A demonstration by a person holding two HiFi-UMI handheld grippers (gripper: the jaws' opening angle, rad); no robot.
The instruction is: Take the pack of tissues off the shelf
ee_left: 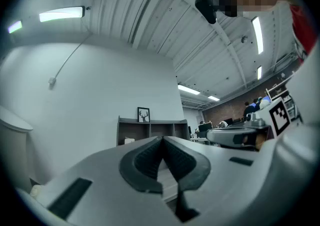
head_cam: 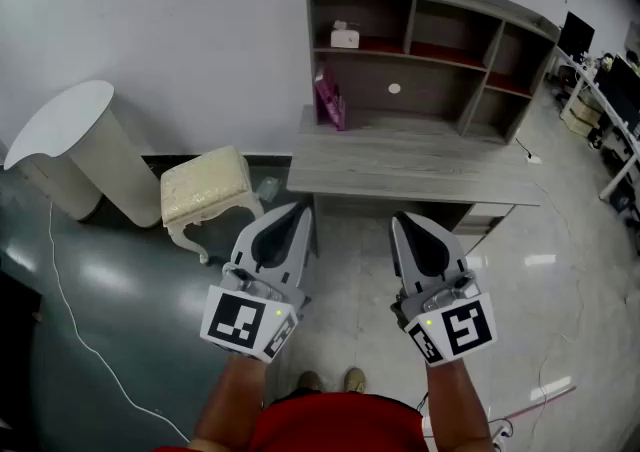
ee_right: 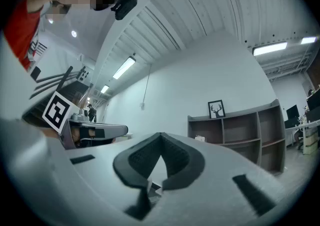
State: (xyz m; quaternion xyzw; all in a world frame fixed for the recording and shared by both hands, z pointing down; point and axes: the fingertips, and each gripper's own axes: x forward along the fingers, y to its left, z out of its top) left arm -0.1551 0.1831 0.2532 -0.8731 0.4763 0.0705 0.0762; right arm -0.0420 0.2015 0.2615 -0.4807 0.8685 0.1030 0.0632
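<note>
Our left gripper and right gripper are shut (empty). We might knock the pack of tissues off the shelf's left end.

Bright, even ceiling-strip light; floor glare; fisheye warping, dark corners

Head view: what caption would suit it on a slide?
Left tool and right tool, both shut, face a desk whose shelf holds the tissue pack.
</note>
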